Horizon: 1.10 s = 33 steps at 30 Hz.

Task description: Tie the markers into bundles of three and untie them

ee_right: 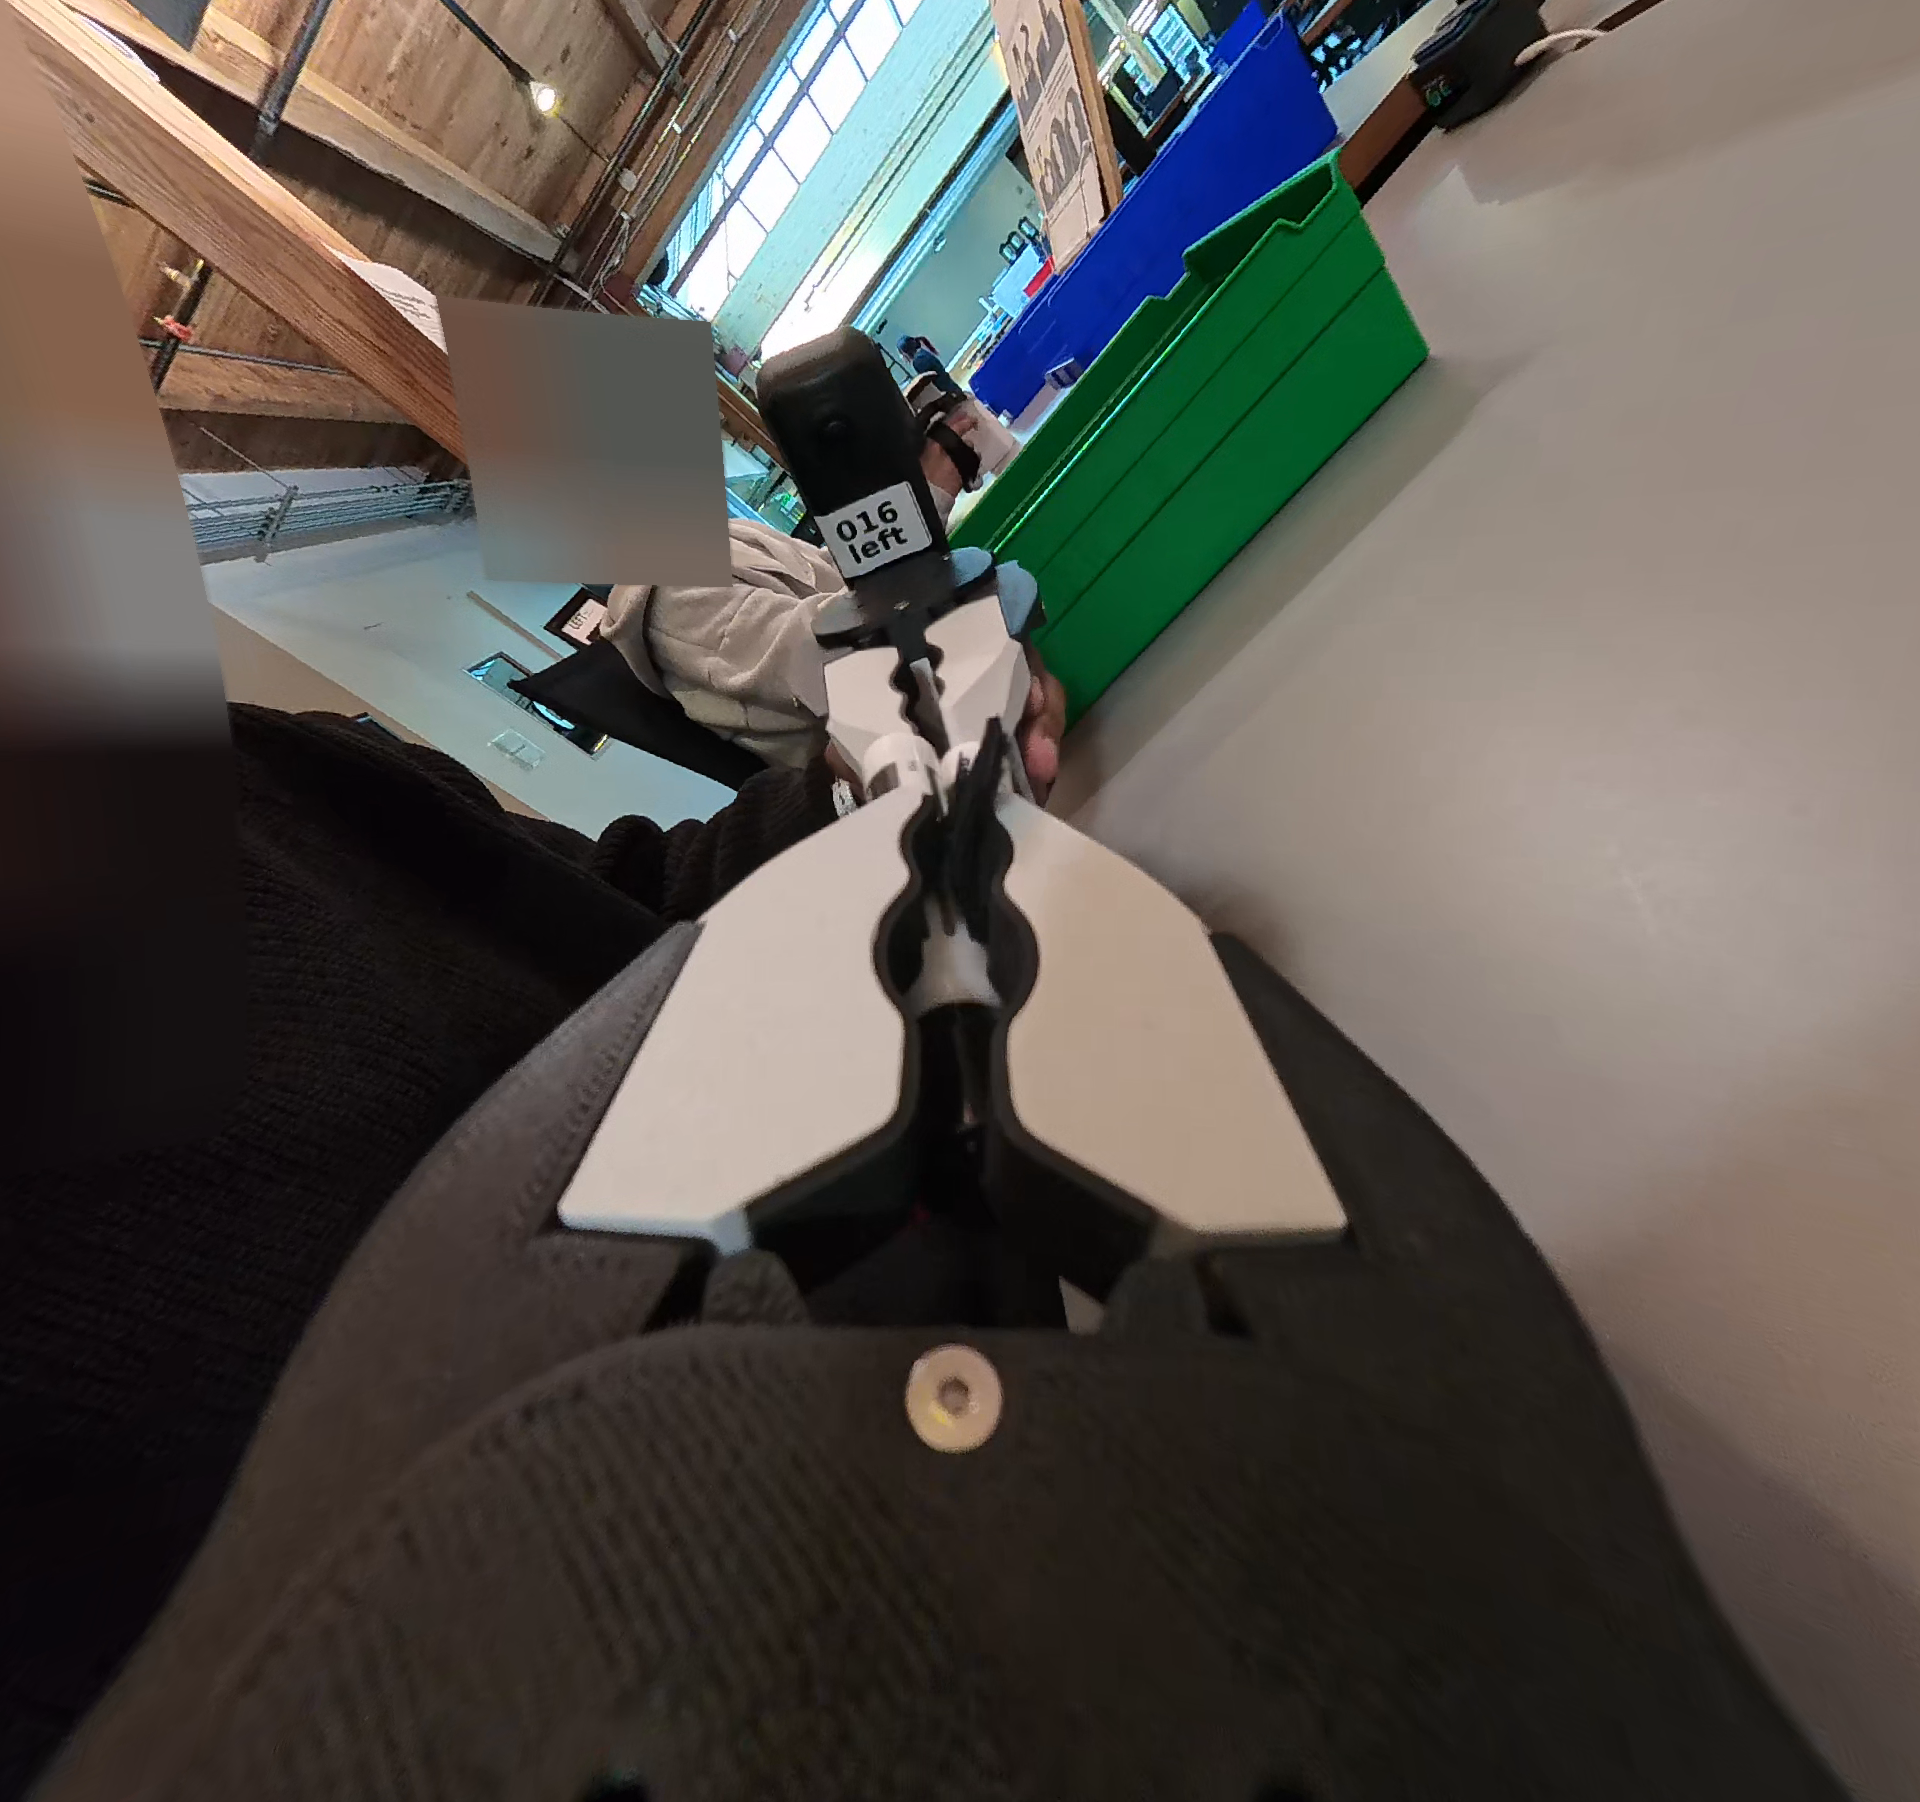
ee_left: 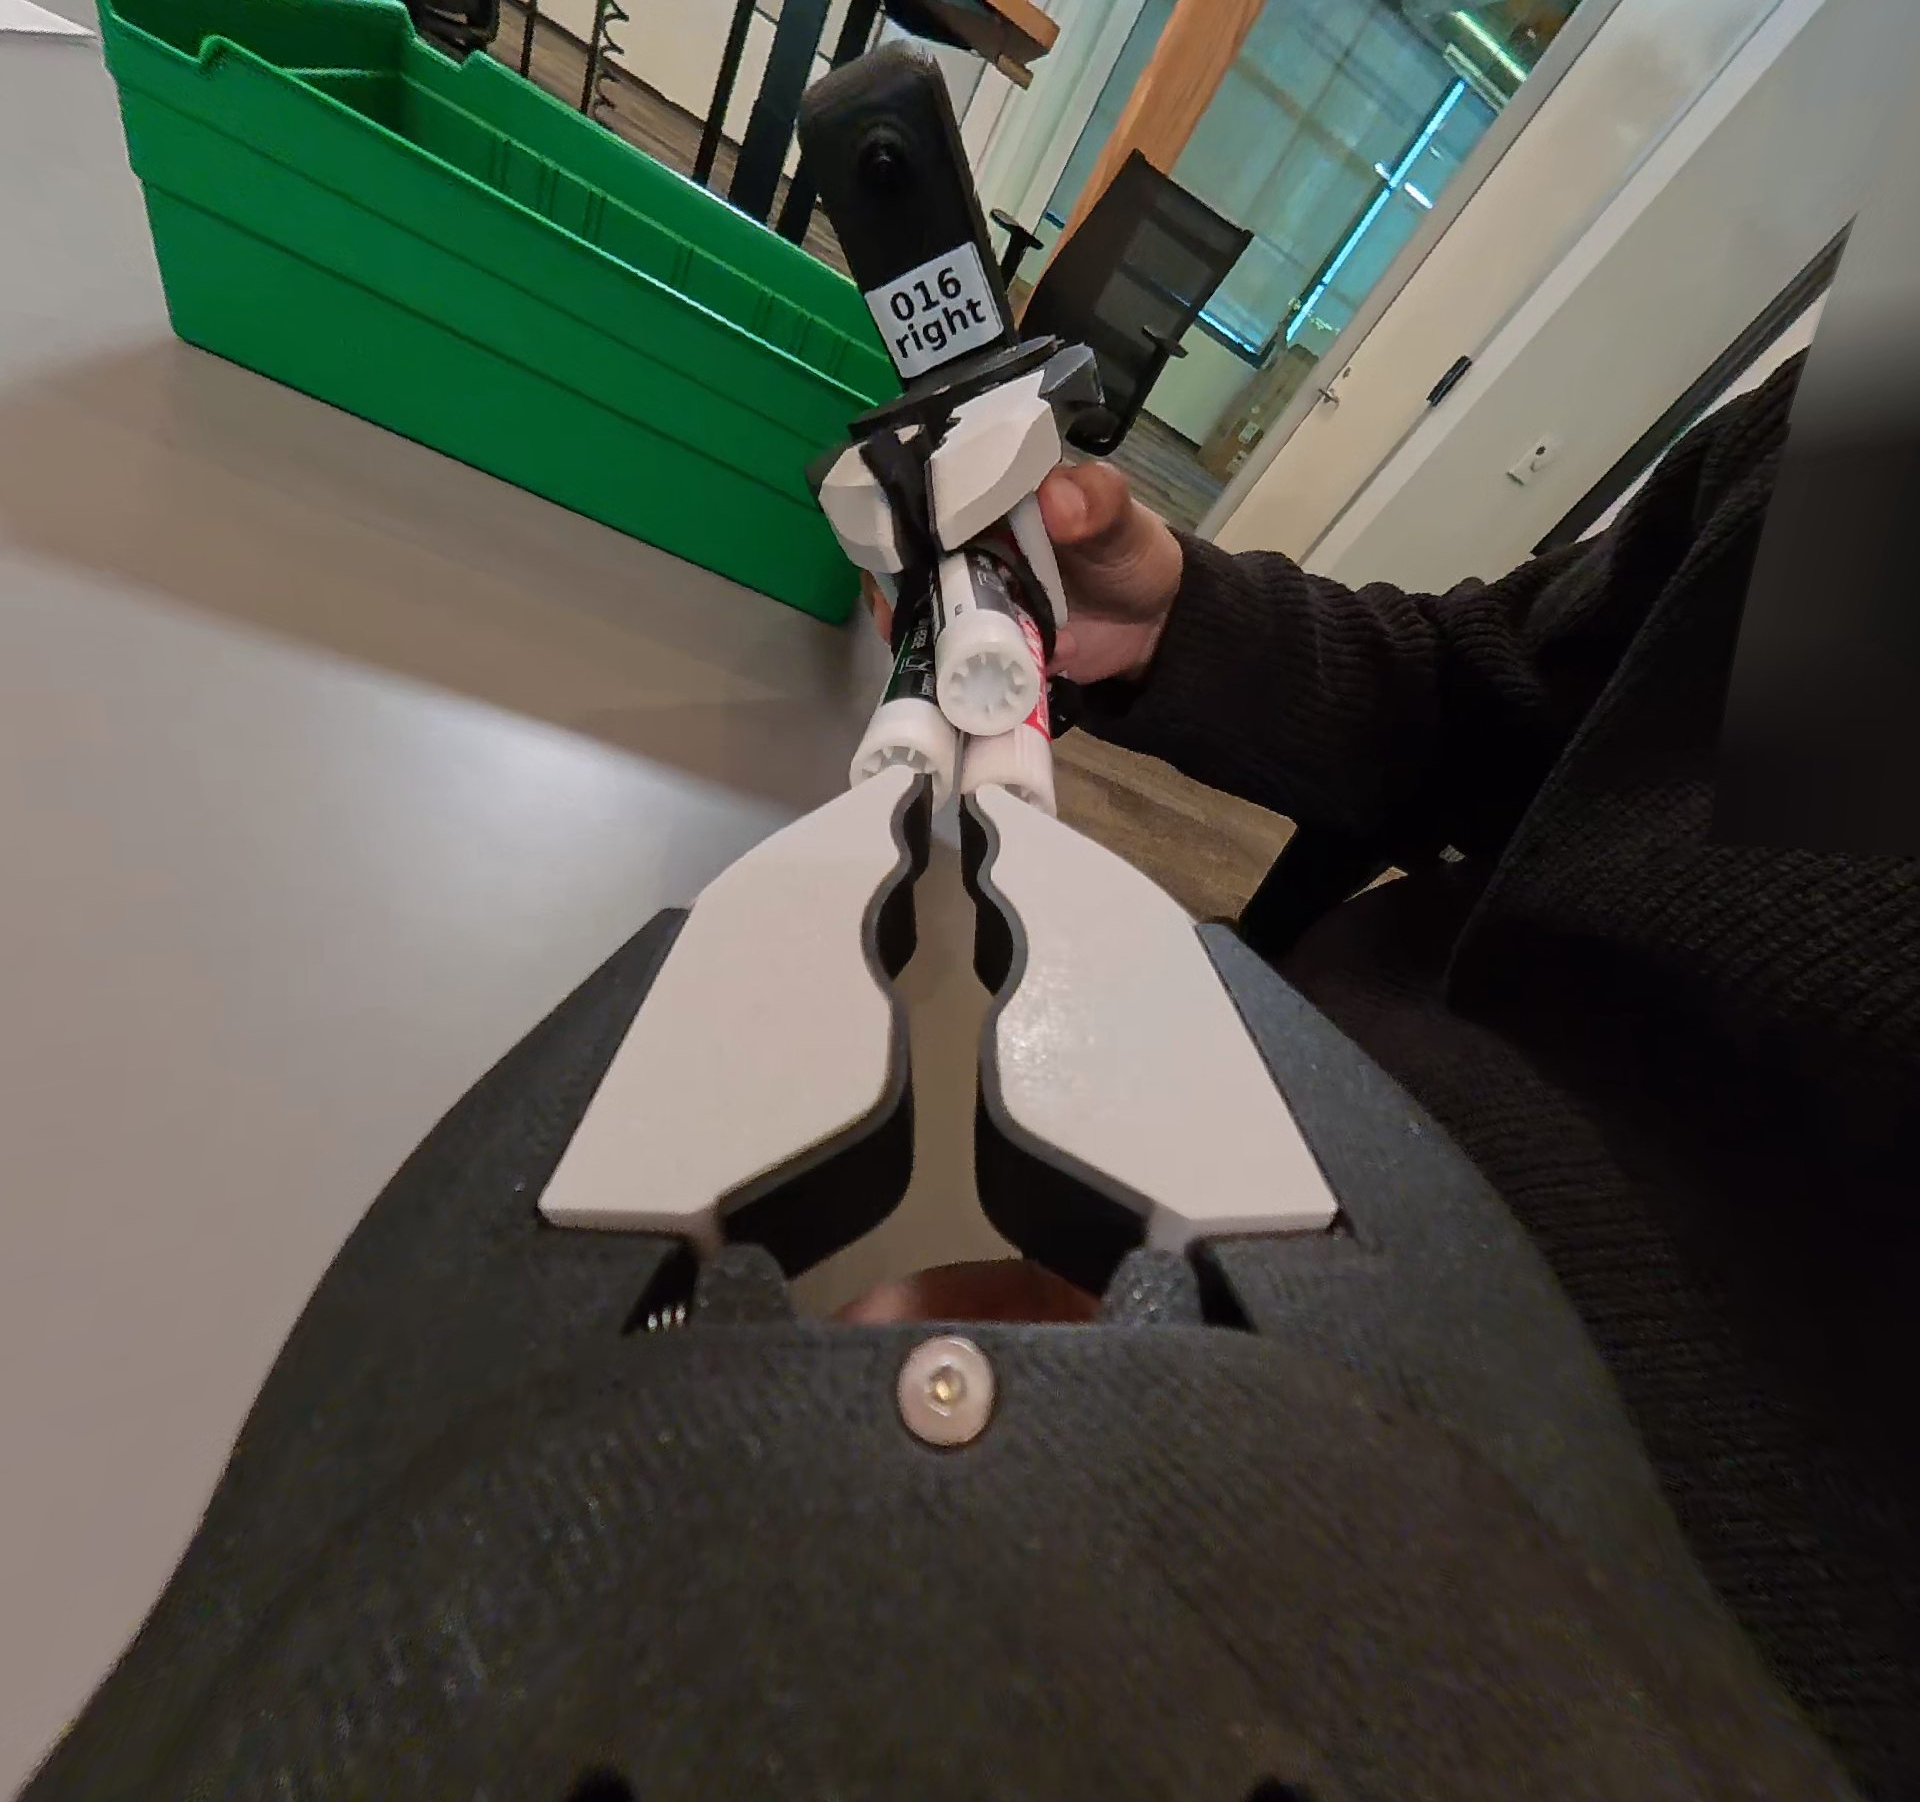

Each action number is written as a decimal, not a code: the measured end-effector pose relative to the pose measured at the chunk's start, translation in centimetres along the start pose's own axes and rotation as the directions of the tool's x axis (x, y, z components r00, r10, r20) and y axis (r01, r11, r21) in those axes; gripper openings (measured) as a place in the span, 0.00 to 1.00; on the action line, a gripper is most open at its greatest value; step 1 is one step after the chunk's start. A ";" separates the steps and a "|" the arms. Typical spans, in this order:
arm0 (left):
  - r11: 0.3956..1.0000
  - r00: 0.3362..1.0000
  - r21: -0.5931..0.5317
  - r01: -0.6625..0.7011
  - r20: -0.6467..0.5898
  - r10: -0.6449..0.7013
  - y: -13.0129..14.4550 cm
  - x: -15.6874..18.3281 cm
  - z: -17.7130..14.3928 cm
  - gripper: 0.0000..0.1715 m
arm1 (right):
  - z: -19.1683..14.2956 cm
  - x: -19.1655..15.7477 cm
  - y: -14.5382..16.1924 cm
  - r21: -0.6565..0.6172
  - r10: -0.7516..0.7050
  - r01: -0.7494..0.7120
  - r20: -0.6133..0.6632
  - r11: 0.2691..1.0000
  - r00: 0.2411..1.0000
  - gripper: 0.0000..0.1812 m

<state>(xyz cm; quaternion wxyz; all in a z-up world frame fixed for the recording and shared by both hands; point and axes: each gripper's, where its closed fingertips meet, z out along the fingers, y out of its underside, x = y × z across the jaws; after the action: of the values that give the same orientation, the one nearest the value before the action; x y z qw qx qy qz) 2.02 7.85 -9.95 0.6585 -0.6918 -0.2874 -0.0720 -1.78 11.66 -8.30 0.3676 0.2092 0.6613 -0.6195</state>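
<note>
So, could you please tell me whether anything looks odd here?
Nothing is spilled or damaged. The right tongs clamp a bundle of three white-ended markers, uneven at the ends; the left tongs are nearly shut, empty.

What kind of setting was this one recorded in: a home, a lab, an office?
Most likely an open-plan office or workshop. Glass-walled rooms and a black office chair stand behind the pale table with its green bin; the right wrist view shows timber beams and tall windows.

Left gripper: white fingers, black textured body, silver screw; black knit sleeve
</note>
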 end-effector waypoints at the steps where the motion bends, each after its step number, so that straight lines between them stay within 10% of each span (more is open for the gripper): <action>1: 1.000 1.000 -0.005 -0.006 0.006 0.006 0.1 -0.1 0.0 0.03 | 0.0 0.0 0.0 -0.002 0.001 -0.001 -0.004 1.000 1.000 0.04; 33: 0.993 0.990 -0.055 -0.109 0.081 0.113 0.6 0.0 1.1 0.20 | 1.1 0.6 1.3 -0.088 -0.091 0.081 -0.106 0.993 0.990 0.03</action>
<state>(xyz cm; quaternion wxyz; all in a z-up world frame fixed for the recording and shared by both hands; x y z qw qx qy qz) 2.02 8.94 -10.57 0.6312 -0.7254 -0.2741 -0.0131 -0.95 10.63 -9.62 0.3119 0.1988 0.7142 -0.5942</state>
